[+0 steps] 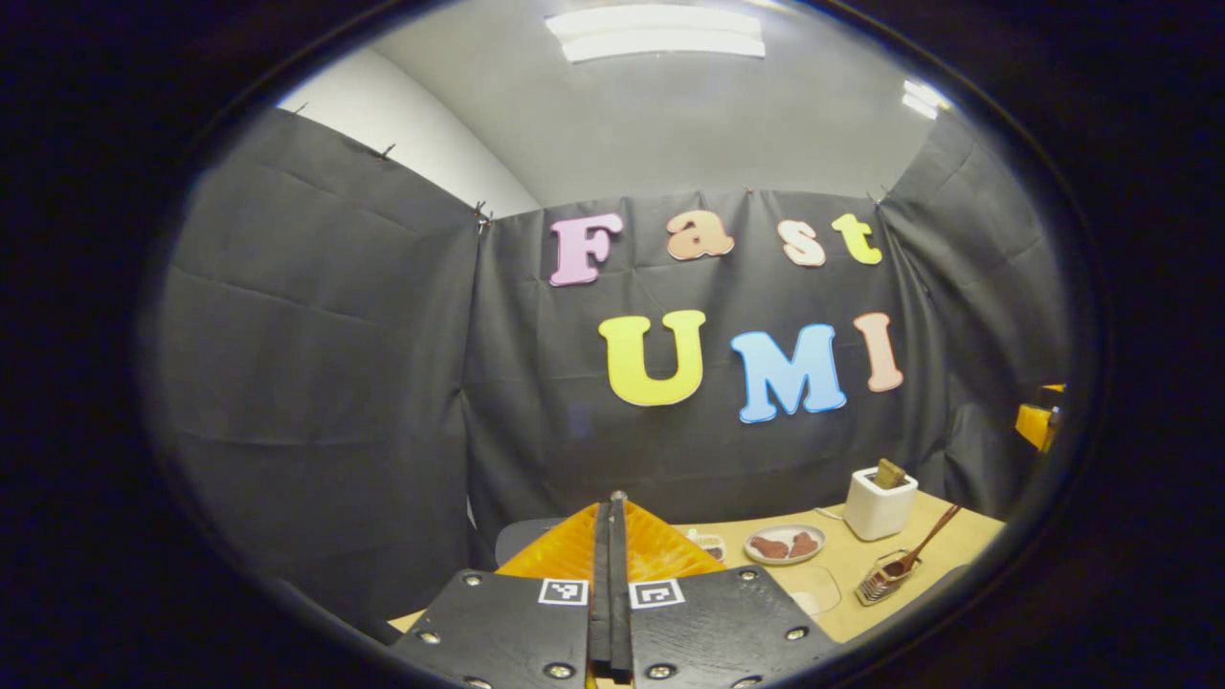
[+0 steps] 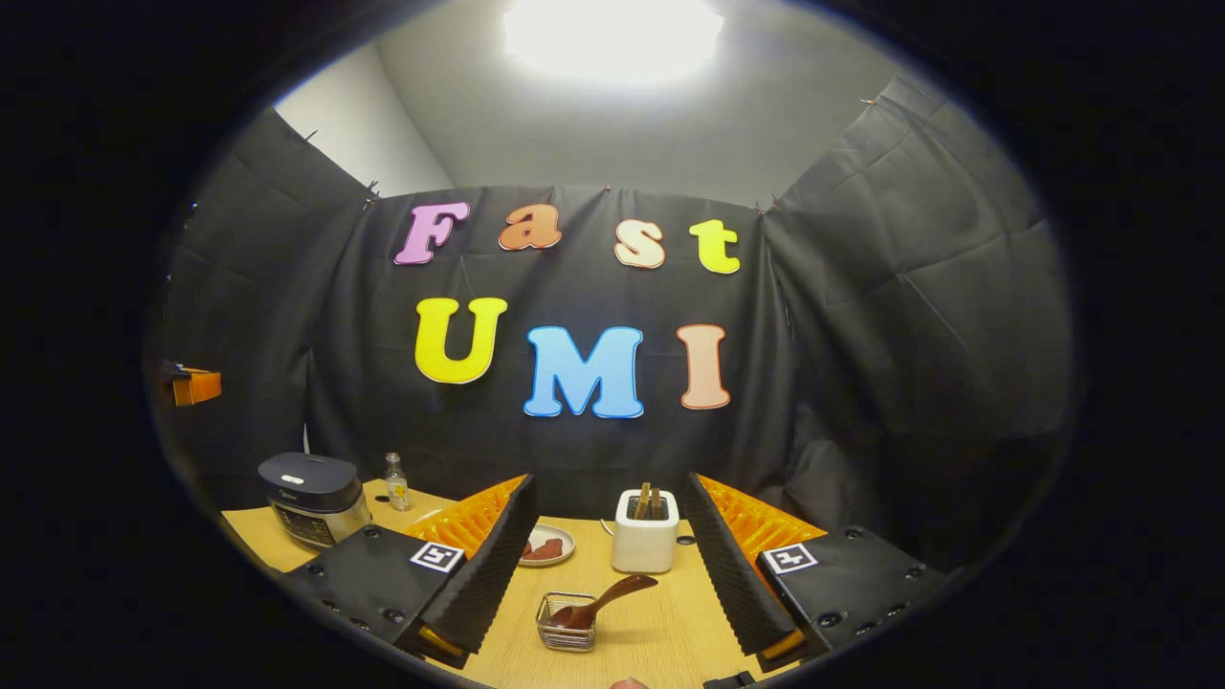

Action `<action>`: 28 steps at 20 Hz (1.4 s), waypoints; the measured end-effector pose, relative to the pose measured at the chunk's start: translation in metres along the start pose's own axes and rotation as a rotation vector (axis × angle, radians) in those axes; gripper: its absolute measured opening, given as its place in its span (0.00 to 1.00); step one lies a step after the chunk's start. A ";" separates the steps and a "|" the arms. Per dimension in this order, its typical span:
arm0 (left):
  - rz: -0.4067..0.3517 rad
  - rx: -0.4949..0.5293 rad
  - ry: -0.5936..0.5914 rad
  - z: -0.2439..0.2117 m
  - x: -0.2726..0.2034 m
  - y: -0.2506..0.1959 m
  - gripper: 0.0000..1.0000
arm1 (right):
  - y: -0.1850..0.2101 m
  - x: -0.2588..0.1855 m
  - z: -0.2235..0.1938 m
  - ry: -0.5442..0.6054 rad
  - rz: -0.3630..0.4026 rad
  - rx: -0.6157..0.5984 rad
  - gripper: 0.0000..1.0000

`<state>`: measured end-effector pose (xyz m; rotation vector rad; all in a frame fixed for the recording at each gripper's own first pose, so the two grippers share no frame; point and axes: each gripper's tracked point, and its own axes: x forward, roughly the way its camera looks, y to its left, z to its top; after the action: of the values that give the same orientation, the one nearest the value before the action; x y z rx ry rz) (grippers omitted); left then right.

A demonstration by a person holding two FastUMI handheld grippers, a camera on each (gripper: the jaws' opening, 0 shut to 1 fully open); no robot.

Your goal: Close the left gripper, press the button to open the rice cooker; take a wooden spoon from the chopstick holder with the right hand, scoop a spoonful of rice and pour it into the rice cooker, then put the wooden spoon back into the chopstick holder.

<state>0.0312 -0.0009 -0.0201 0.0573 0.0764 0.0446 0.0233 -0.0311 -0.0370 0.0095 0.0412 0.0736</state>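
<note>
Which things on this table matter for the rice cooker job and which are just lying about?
For the job:
- dark-lidded rice cooker, lid down
- brown wooden spoon resting in the small wire basket
- white square chopstick holder
- left gripper, shut
- right gripper, open

Lying about:
- round plate of reddish-brown pieces
- small clear glass bottle

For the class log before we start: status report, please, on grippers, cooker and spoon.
Left gripper shut, empty. Right gripper open, empty. Dark-lidded rice cooker closed. Brown wooden spoon resting in small wire basket, nothing blocking it.
</note>
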 end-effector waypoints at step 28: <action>-0.105 -0.094 0.334 -0.258 0.177 0.037 0.02 | 0.054 0.047 -0.013 0.076 -0.165 -0.088 0.97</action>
<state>0.1860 0.0588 -0.2877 -0.0483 0.4108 -0.0473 0.0658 0.0261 -0.0518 -0.0844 0.1144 -0.0891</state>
